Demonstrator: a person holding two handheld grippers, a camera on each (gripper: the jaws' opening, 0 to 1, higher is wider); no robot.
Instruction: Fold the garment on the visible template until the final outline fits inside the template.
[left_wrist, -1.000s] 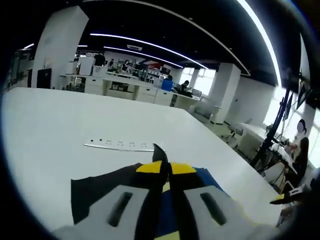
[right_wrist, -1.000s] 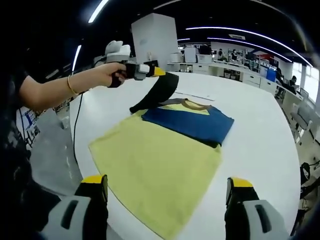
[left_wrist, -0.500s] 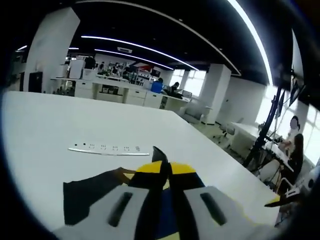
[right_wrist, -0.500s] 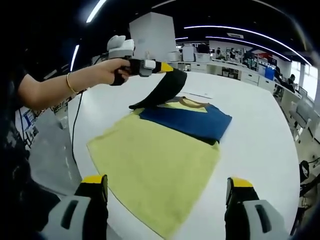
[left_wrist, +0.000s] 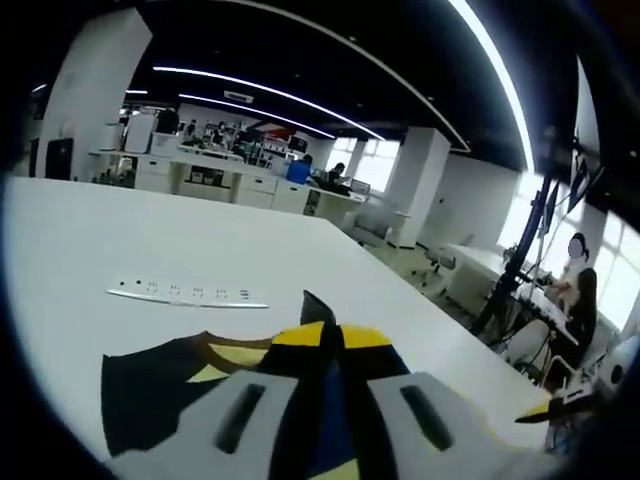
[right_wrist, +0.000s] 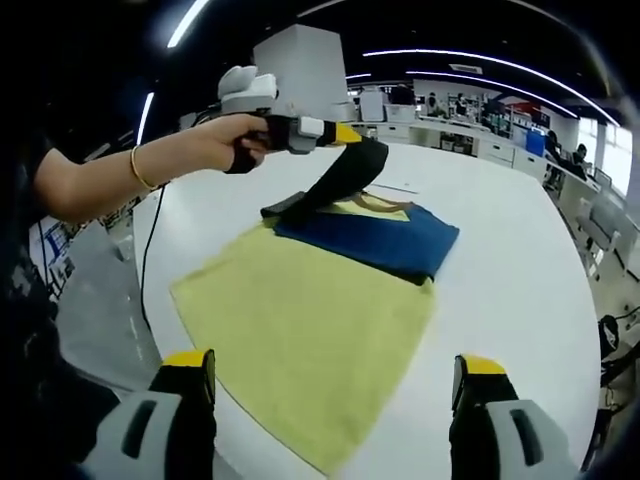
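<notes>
A garment (right_wrist: 345, 240) is seen lying on the white desk (right_wrist: 520, 270), near its edge on the person's side. Its body is yellow and spread flat; a blue part (right_wrist: 375, 238) is folded over the yellow at the far end, with a brown-edged neckline just beyond it. A black sleeve (right_wrist: 340, 180) is lifted off the desk, pinched in the left tongs (right_wrist: 345, 133), which are held by a hand (right_wrist: 225, 145) with a bracelet at the wrist. In the left gripper view the left tongs (left_wrist: 330, 335) are closed on black cloth, and the sleeve (left_wrist: 160, 385) is seen spread below. The right tongs (right_wrist: 335, 375) are held wide apart with nothing between them, above the yellow near end. A white strip (left_wrist: 185, 297) lies on the desk beyond the garment.
</notes>
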